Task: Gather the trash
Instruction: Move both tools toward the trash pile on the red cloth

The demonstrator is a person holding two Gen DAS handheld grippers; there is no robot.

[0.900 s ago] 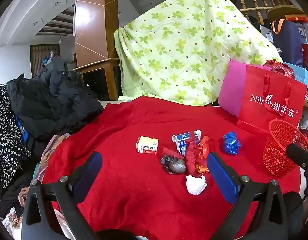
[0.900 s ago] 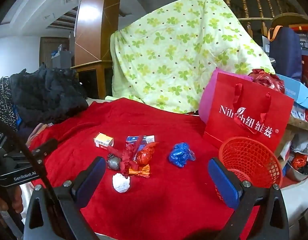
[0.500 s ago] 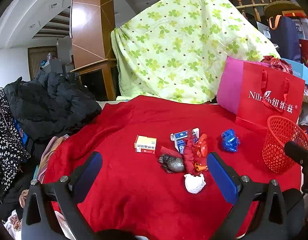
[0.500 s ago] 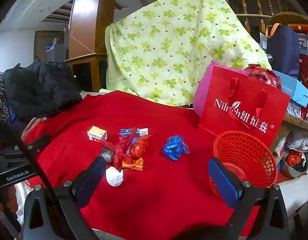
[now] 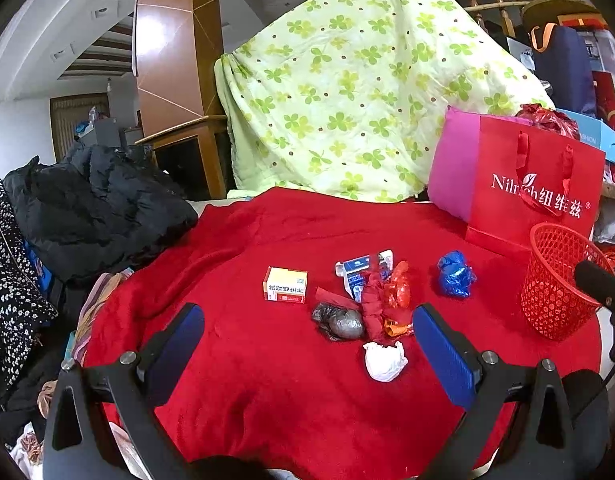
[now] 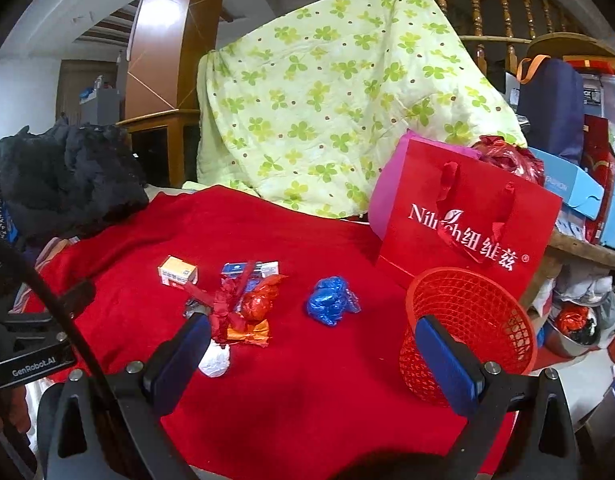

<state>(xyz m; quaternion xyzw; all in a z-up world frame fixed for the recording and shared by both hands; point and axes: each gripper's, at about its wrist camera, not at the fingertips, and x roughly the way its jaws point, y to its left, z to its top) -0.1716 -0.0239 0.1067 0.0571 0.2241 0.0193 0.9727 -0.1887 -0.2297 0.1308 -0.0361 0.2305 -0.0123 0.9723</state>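
While still scattered on red blanket (image 5: 235, 380), nothing binned yet:
trash spot: small pile mid-blanket, red mesh basket (image 6: 467, 320) at right edge, well apart from most pieces.
white wad (image 5: 384, 361): nearest piece, crumpled tissue or plastic, can't tell which. Likely very light, soft, squashes flat. Pinch across the middle bulge.
grey wad (image 5: 341, 322): crumpled film, just behind white wad. Probably light and slick. Grab deep across the lump, not a loose edge.
red wrappers (image 5: 389, 304): tangled foil and paper strips with an orange piece, touching grey wad. Likely light, crinkly, may come up as a clump or shed bits. Pinch at the thick knot.
blue foil ball (image 6: 331, 306): alone, between pile and basket. Light, springy by the look. Squeeze across the widest part.
orange-white box (image 5: 286, 289): left of pile, lying flat. Stiff card, light, crushable if empty. Take across the short sides.
blue-white carton (image 5: 363, 270): flattened, partly under red wrappers. Thin, so hard to get under. Take a raised flap.
left gripper (image 5: 307, 350): jaws fully spread, empty, above blanket short of the pile, touching nothing.
right gripper (image 6: 311, 354): jaws fully spread, empty, touching nothing. Basket seen past the right pad.
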